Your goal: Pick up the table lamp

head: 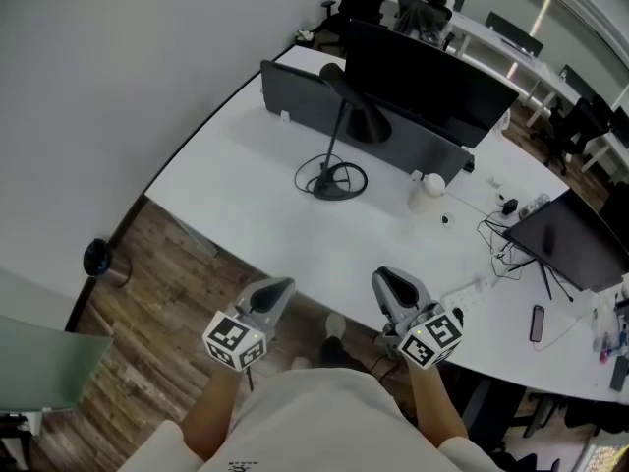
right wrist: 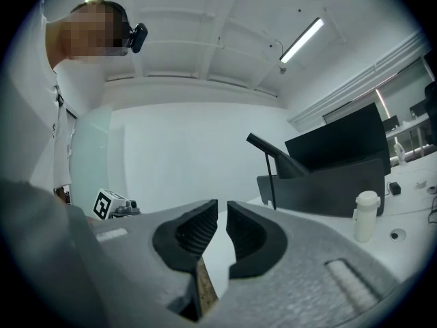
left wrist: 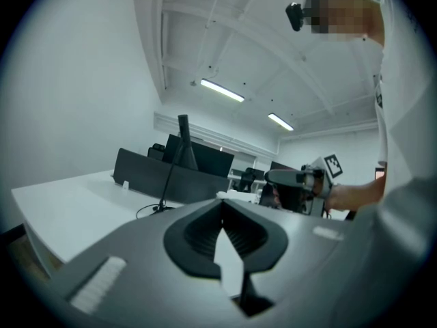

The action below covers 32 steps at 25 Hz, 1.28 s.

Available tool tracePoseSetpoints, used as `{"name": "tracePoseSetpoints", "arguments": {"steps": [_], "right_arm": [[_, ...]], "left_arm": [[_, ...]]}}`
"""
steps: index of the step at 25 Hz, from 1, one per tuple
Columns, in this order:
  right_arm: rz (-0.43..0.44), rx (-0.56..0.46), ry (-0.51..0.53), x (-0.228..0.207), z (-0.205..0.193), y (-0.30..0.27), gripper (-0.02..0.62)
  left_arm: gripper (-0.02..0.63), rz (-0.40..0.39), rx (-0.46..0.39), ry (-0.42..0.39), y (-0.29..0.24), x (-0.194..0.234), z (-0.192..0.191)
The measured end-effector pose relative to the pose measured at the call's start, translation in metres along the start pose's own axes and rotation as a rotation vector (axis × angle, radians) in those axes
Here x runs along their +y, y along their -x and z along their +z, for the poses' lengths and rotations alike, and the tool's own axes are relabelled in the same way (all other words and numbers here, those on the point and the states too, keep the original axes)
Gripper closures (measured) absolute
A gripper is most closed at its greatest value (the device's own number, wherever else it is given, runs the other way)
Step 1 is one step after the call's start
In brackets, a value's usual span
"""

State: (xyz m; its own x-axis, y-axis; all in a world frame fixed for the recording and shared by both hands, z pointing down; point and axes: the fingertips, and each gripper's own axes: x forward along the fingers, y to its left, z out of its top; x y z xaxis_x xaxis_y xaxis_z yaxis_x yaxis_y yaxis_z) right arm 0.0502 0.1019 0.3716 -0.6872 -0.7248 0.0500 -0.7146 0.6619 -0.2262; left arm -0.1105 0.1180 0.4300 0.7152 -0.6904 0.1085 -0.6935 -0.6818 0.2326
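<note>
The black table lamp (head: 339, 141) stands on the white desk (head: 246, 195), with its ring base (head: 332, 180) on the desktop and its cone shade (head: 359, 106) leaning toward the black divider. Both grippers hover at the desk's near edge, well short of the lamp. My left gripper (head: 278, 285) is shut with nothing in it, and its view shows the lamp (left wrist: 171, 176) far ahead to the left. My right gripper (head: 385, 278) is shut to a thin slit, also with nothing in it. Its view has the lamp (right wrist: 273, 157) ahead to the right.
A black divider panel (head: 295, 96) and a dark monitor (head: 423, 77) stand behind the lamp. A white bottle (head: 428, 192) sits right of the base. Cables, a second monitor (head: 570, 239) and a phone (head: 537, 323) lie at right. A round bin (head: 98, 257) is on the floor.
</note>
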Motion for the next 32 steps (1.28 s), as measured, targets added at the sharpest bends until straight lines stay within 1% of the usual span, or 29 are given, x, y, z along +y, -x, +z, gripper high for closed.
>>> {"name": "tracePoseSetpoints", "arguments": {"steps": [8,20,24,27,32], "right_arm": [[0.021,-0.008,-0.005,-0.04,0.008,-0.022,0.554],[0.058,0.034,0.007,-0.096,0.006,-0.058,0.554],[0.07,0.041,-0.001,-0.114,0.005,-0.064,0.554],[0.069,0.05,-0.013,-0.13,0.004,-0.065,0.554],[0.075,0.059,-0.029,-0.16,0.0,-0.069,0.554]], "left_arm": [[0.612,-0.007,0.008,-0.005,-0.044,0.015,0.012],[0.611,0.004,0.039,0.002,-0.11,0.044,0.023],[0.611,0.0,0.045,0.011,-0.132,0.046,0.023],[0.611,0.0,0.058,0.002,-0.148,0.046,0.022],[0.611,0.029,0.073,-0.005,-0.18,0.054,0.021]]}}
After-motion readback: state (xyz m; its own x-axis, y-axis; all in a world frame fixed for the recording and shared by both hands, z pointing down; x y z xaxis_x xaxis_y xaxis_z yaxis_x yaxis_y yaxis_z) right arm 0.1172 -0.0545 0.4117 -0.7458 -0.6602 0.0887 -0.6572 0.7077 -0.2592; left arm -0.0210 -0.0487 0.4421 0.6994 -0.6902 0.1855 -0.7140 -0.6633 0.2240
